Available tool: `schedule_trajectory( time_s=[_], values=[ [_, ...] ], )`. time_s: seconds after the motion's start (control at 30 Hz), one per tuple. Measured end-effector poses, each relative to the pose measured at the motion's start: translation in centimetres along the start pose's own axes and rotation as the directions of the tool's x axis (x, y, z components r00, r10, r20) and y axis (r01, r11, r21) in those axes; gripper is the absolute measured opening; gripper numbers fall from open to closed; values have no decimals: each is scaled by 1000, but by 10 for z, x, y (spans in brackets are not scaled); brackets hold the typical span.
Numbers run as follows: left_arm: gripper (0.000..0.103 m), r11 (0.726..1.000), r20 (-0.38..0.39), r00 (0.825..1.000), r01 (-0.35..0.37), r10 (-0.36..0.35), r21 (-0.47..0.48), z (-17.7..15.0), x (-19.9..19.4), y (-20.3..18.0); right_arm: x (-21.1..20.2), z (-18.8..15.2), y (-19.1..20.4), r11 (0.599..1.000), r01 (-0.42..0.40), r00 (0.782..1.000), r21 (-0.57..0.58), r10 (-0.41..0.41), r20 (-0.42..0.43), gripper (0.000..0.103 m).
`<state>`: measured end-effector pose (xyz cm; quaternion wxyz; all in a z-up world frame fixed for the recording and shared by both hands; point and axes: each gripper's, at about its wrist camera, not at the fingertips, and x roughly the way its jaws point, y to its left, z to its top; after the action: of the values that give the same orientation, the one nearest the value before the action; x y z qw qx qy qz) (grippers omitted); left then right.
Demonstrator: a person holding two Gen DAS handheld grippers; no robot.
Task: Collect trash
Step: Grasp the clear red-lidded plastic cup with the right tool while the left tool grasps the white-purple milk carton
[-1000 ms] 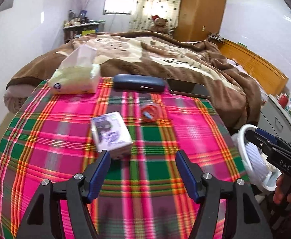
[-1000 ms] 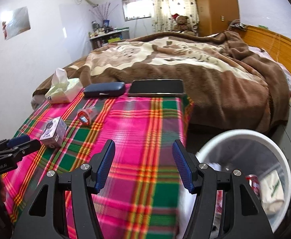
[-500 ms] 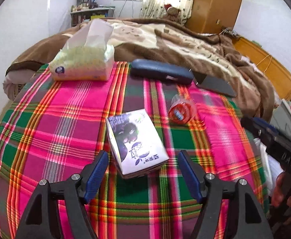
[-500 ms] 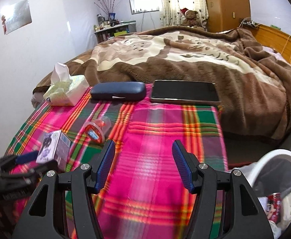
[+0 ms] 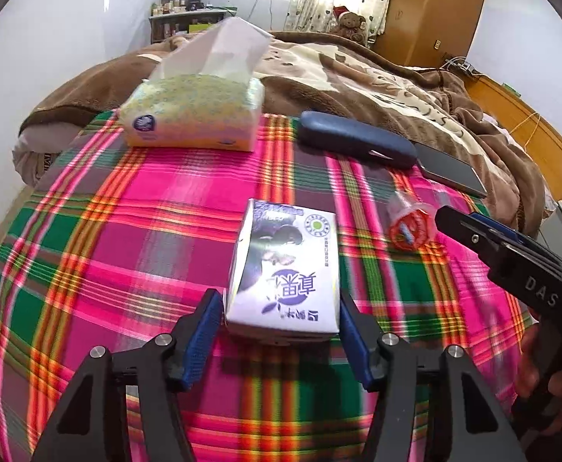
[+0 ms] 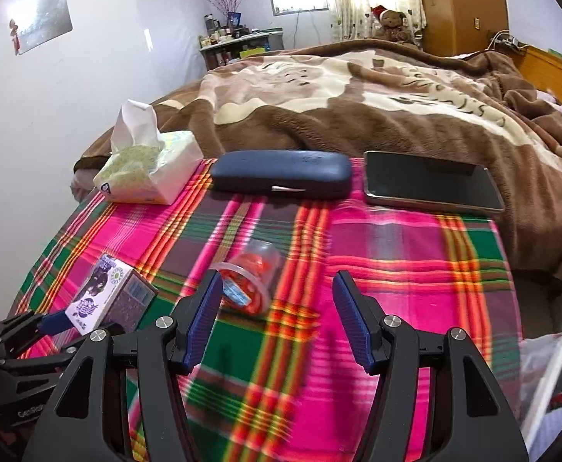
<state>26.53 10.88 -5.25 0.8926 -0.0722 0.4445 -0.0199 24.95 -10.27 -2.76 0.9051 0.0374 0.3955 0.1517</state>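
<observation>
A tissue pack (image 5: pixel 194 113), a blue case (image 5: pixel 356 140) and a tablet (image 6: pixel 431 186) line the plaid cloth's (image 5: pixel 126 238) far edge.

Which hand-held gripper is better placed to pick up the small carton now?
The left hand-held gripper: its open jaws already flank the carton. The right one faces the red cup.

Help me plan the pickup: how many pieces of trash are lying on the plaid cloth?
2. The small carton sits between the left gripper's open fingers; the red-lidded plastic cup lies on its side just ahead of the right gripper. Nothing seems hidden.
</observation>
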Motion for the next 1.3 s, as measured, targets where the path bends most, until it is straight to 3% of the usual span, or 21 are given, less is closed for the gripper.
schedule_trajectory(
  time_s=[0.2, 0.3, 0.63, 0.73, 1.0, 1.03, 1.07, 1.3],
  values=[
    [59, 999, 8, 1000, -27, 28, -31, 5, -2, 22, 15, 4, 10, 1000, 2, 1000, 11, -2, -19, 61],
    [59, 998, -2, 1000, 1, -1, -59, 7, 0, 30, 22, 6, 17, 1000, 4, 999, 7, -4, -33, 61],
    [67, 1000, 7, 1000, 13, -13, 7, 16, 6, 25, 31, 6, 15, 999, 19, 997, 26, -17, -69, 61],
    [67, 1000, -3, 1000, 8, -8, 8, 20, 11, 25, 29, 6, 13, 999, 20, 998, 37, -18, -63, 53],
    [63, 1000, 2, 1000, 14, -14, 0, 24, 18, 23, 29, 4, 8, 998, 12, 998, 68, -8, -63, 52],
    [63, 1000, 5, 1000, 17, -17, -4, 24, 18, 24, 28, 4, 6, 997, 17, 998, 75, -12, -62, 50],
    [63, 1000, 5, 1000, 16, -16, -5, 25, 18, 24, 28, 4, 5, 997, 20, 998, 78, -15, -60, 39],
    [61, 1000, 13, 1000, 14, -14, -5, 22, 13, 23, 24, 2, 2, 996, 16, 998, 87, -11, -55, 38]
  ],
)
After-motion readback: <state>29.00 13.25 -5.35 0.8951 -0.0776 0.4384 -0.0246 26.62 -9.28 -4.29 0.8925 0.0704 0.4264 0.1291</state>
